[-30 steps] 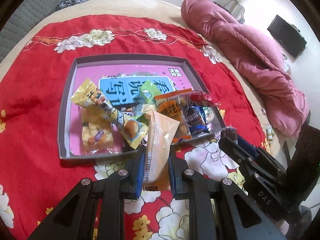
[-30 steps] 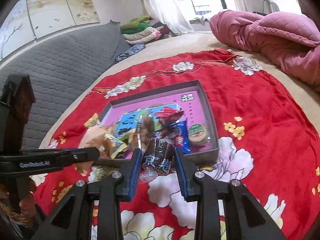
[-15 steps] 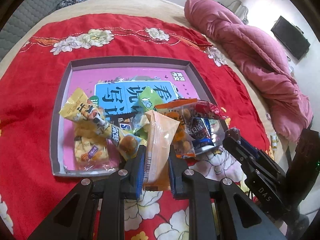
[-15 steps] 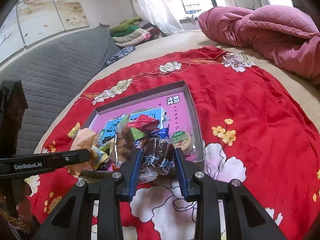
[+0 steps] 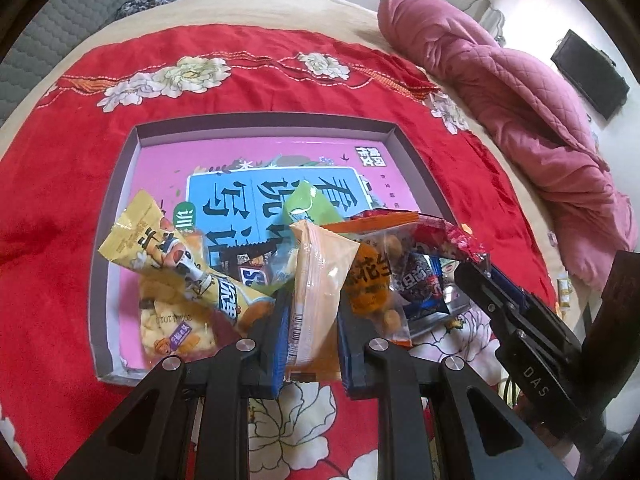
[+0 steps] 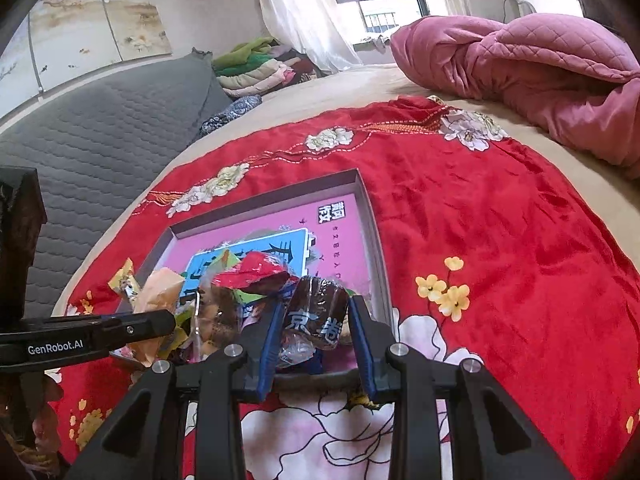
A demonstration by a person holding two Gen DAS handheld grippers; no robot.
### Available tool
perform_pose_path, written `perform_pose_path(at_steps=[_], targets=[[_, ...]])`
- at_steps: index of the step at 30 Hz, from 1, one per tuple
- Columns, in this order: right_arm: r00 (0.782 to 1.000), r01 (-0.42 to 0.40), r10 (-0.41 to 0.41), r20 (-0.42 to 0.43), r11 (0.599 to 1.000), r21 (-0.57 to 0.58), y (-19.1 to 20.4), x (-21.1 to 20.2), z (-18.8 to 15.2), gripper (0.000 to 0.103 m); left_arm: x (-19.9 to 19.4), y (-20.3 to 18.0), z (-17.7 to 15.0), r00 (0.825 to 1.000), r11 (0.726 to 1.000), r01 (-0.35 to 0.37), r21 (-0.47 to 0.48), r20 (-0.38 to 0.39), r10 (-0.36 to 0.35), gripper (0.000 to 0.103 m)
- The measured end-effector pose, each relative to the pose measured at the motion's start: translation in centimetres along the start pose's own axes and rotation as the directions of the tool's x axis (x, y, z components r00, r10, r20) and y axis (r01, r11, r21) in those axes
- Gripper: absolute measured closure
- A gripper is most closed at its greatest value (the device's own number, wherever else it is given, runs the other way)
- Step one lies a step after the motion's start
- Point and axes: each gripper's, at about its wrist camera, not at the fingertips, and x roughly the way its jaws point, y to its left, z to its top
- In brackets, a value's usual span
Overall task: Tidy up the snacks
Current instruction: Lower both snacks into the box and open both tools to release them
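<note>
A beige bed (image 5: pixel 328 12) is covered in the middle by a red floral cloth (image 5: pixel 280 92), and a pink quilt (image 5: pixel 520 104) is bunched along its far right side. On the cloth a shallow grey-walled tray (image 5: pixel 264 125) with a pink and blue printed floor is laid flat. Snack packets are heaped in the near half of the tray: a yellow cartoon-printed packet (image 5: pixel 160 248) is seen at the left over a clear bag of yellow puffs (image 5: pixel 172 328), a clear orange-labelled bag of round snacks (image 5: pixel 372 280) lies to the right, with a red wrapper (image 5: pixel 444 232) and a green packet (image 5: pixel 310 204) behind.

A pale orange packet (image 5: pixel 316 284) is clamped upright between the jaws of the left gripper (image 5: pixel 312 316), above the tray's near wall. A dark brown wrapped snack (image 6: pixel 318 310) is pinched between the jaws of the right gripper (image 6: pixel 316 332), held over the tray's near right corner, beside the heap.
</note>
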Motion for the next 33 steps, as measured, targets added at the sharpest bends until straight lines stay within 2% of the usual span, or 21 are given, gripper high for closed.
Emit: perform_pose_path(at_steps=[11, 16, 18, 23, 27, 33], targets=[[1.0, 0.013, -0.013, -0.013, 1.0, 0.023, -0.5, 0.3, -0.1, 0.069, 0.3, 0.2, 0.2, 1.0, 1.0, -0.022, -0.008, 0.003, 0.022, 0.081], [1.0, 0.01, -0.01, 0.003, 1.0, 0.03, -0.6, -0.1, 0.0, 0.066, -0.2, 0.2, 0.3, 1.0, 1.0, -0.018, -0.004, 0.013, 0.018, 0.074], [1.0, 0.008, -0.008, 0.008, 0.999, 0.038, -0.7, -0.3, 0.0, 0.066, -0.3, 0.1, 0.4, 1.0, 1.0, -0.026, -0.001, 0.016, 0.026, 0.068], [1.0, 0.008, -0.009, 0.013, 0.999, 0.05, -0.9, -0.5, 0.0, 0.064, -0.7, 0.2, 0.5, 1.0, 1.0, -0.021, -0.005, 0.019, 0.021, 0.067], [1.0, 0.004, -0.005, 0.025, 0.998, 0.055, -0.9, -1.0, 0.0, 0.055, -1.2, 0.2, 0.4, 1.0, 1.0, -0.014, -0.006, 0.023, 0.014, 0.059], [0.999, -0.001, -0.001, 0.04, 0.999, 0.05, -0.7, -1.6, -0.1, 0.054, -2.3, -0.2, 0.4, 0.999, 1.0, -0.014, 0.007, 0.04, 0.014, 0.059]])
